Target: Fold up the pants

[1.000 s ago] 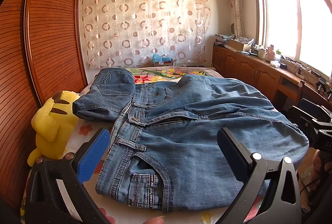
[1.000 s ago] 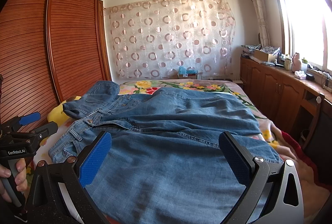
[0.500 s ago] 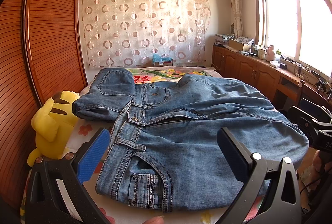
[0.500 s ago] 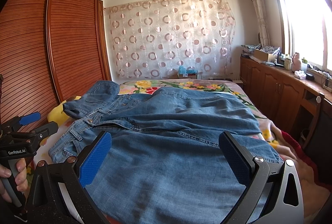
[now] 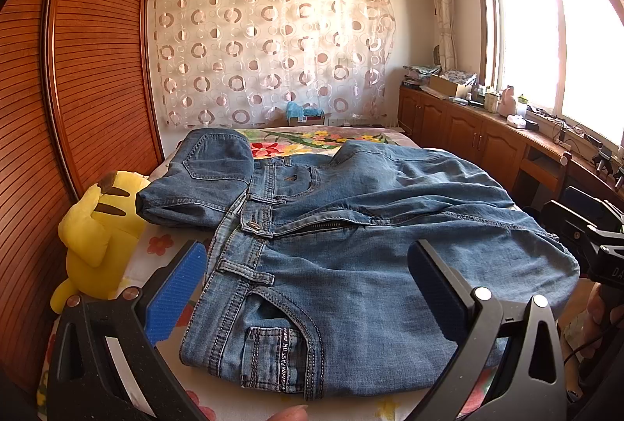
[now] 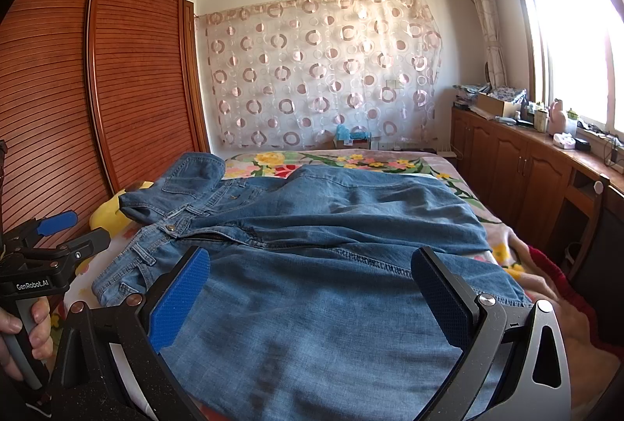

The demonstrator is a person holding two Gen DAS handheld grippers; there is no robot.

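Left wrist view: You are holding the left gripper [image 5: 308,288] spread wide, nothing between its blue pads [image 5: 175,294], hovering over the near waistband corner of the jeans [image 5: 351,265]. The jeans are lying across the flowered bed [image 5: 312,142], waistband running from 6 toward 11 o'clock, fly part open at the button [image 5: 255,226], legs trailing off toward 3 o'clock. The far hip is already flopping over on itself at 10 o'clock, just beside the yellow plush toy [image 5: 97,226]. The right gripper body is showing at the 3 o'clock edge.

Right wrist view: You are keeping the right gripper [image 6: 312,298] equally spread and empty above the leg panel of the jeans [image 6: 331,284]. The left gripper [image 6: 50,237] is sitting at 9 o'clock, gripped by your hand [image 6: 23,331].

Handling judgement: the denim is looking soft but fairly heavy, draping rather than springing, and unlikely to slip. The doubled seams are looking like the firmest holds: the waistband near the belt loop [image 5: 243,270] for the left, the side seam or hem for the right. A pinch on single-layer cloth is likely dragging only the top layer.
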